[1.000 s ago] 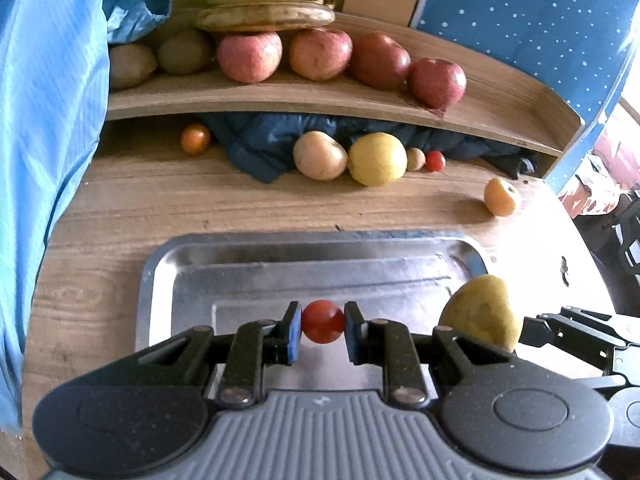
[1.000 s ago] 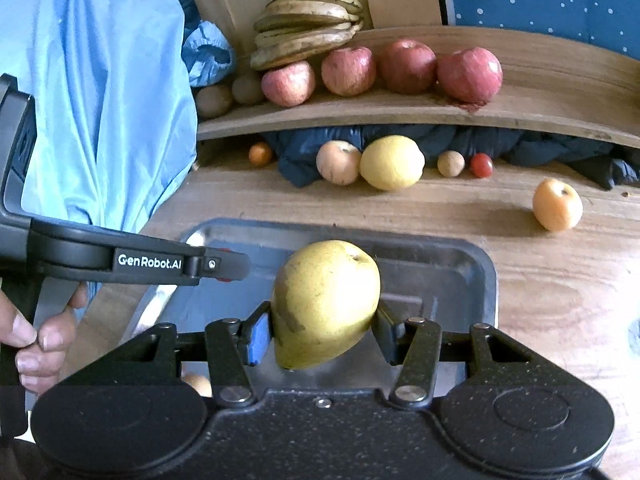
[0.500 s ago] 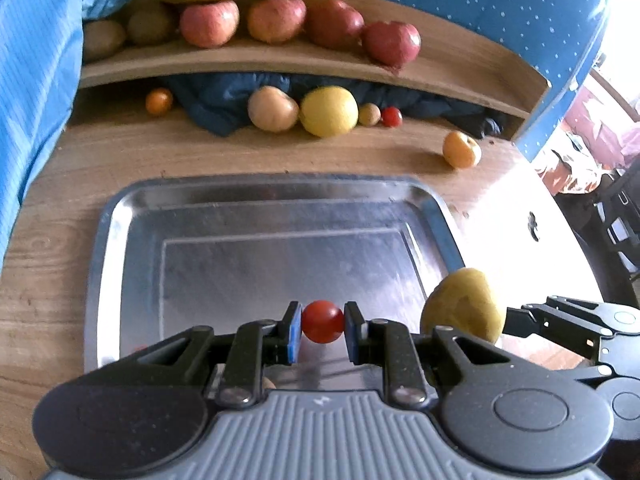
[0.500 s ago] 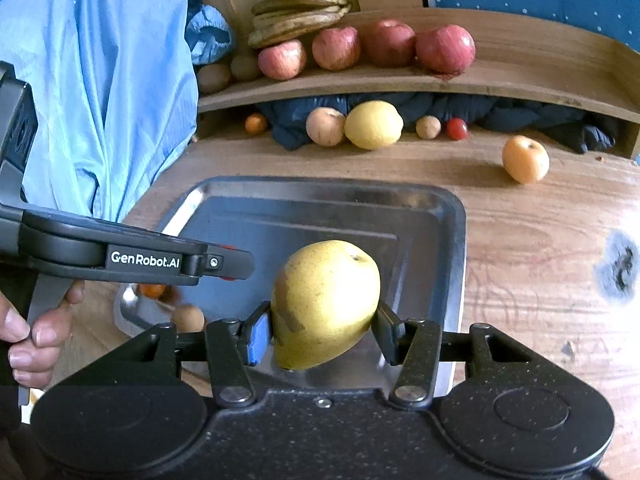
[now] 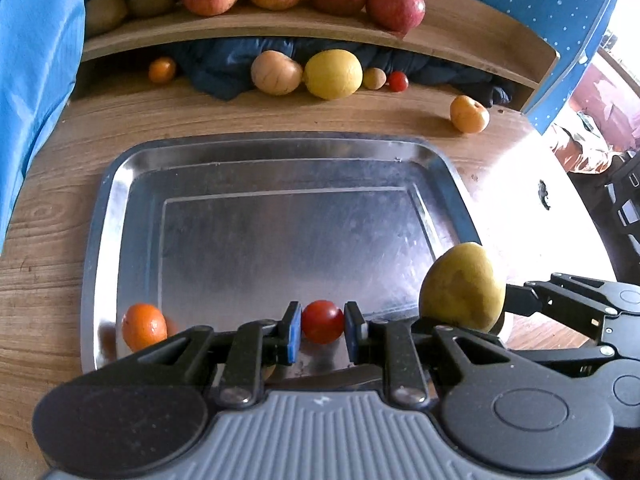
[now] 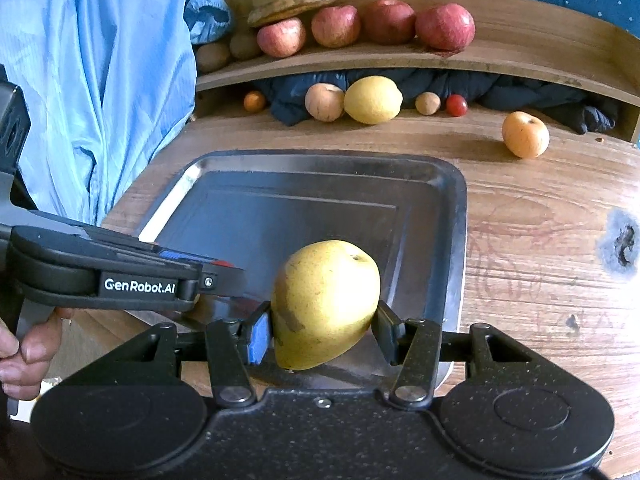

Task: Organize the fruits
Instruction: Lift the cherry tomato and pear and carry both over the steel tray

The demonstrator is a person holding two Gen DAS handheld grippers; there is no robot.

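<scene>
My left gripper point(image 5: 322, 330) pinches a small red tomato point(image 5: 322, 321) over the steel tray's point(image 5: 280, 148) near edge (an orange point(image 5: 144, 326) sits in its corner), while my right gripper point(image 6: 322, 330) clamps a yellow pear point(image 6: 326, 304) beside it.

A home room: wooden table point(image 6: 540, 216), fruit-laden shelf point(image 6: 500, 56), hanging blue garment point(image 6: 100, 80).

A wooden tabletop point(image 6: 540, 240) bears a dark burn-like mark point(image 6: 622, 240) near its right edge. Light blue fabric point(image 6: 100, 80) hangs at the left, and dark navy cloth point(image 5: 224, 68) is bunched under the wooden shelf point(image 6: 520, 52).
</scene>
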